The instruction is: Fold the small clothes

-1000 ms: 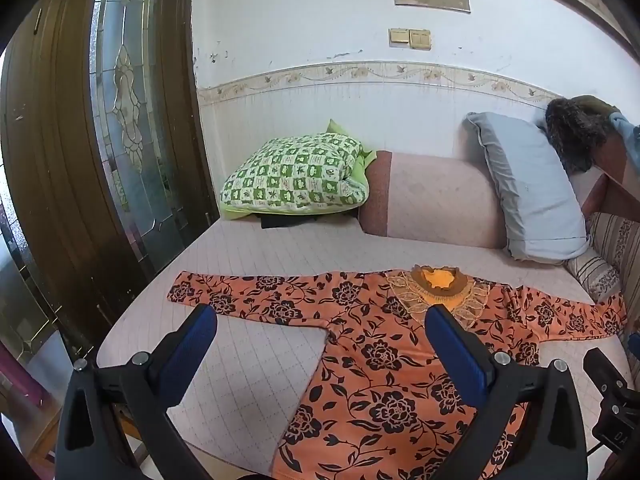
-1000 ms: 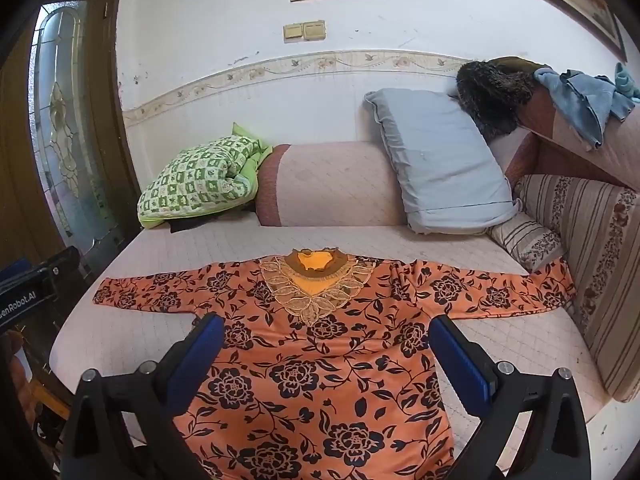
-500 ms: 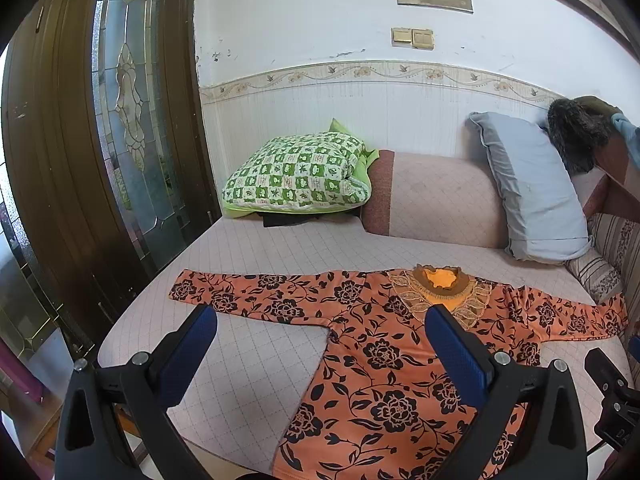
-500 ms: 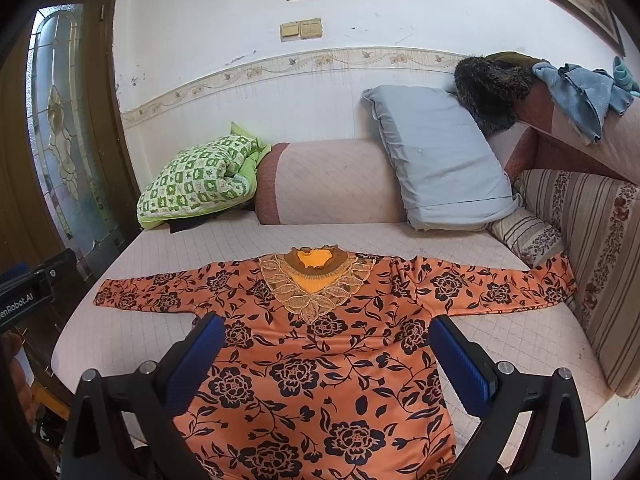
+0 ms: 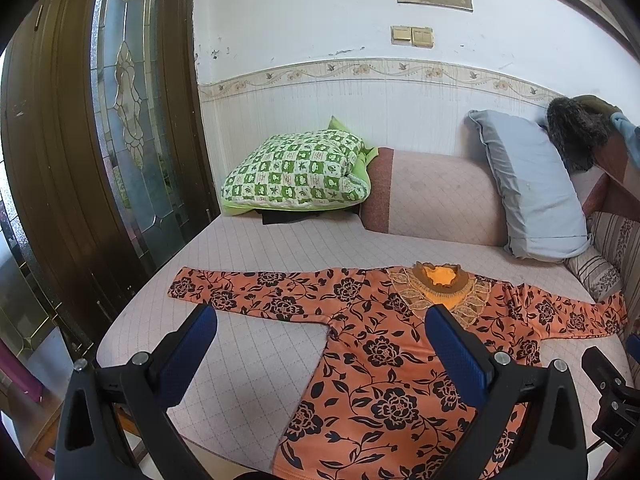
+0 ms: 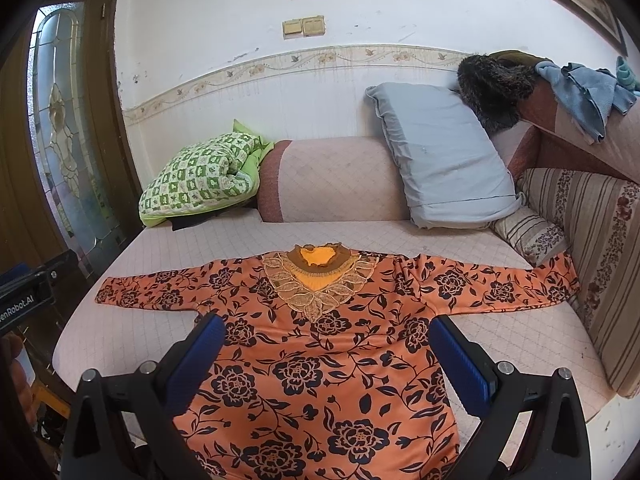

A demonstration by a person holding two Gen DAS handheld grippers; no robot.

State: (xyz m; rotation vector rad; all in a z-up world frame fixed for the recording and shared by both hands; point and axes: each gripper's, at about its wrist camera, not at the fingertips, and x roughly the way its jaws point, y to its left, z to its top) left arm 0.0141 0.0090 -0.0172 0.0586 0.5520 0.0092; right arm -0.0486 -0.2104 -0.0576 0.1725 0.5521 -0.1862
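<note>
An orange long-sleeved top with black flowers (image 6: 320,352) lies spread flat on the pink quilted daybed (image 6: 168,240), sleeves stretched left and right, lace collar (image 6: 318,276) toward the wall. It also shows in the left wrist view (image 5: 384,356). My left gripper (image 5: 320,320) is open and empty, held above the bed's front near the top's left underarm. My right gripper (image 6: 326,324) is open and empty, held above the middle of the top's body. Neither touches the cloth.
A green checked pillow (image 6: 200,176), a pink bolster (image 6: 332,180) and a grey pillow (image 6: 440,160) stand along the wall. A striped sofa arm (image 6: 592,240) bounds the right side. A dark wooden door with glass (image 5: 120,140) stands at left.
Both grippers have drifted slightly; the views shift a little. The top has not moved and the jaws stay open.
</note>
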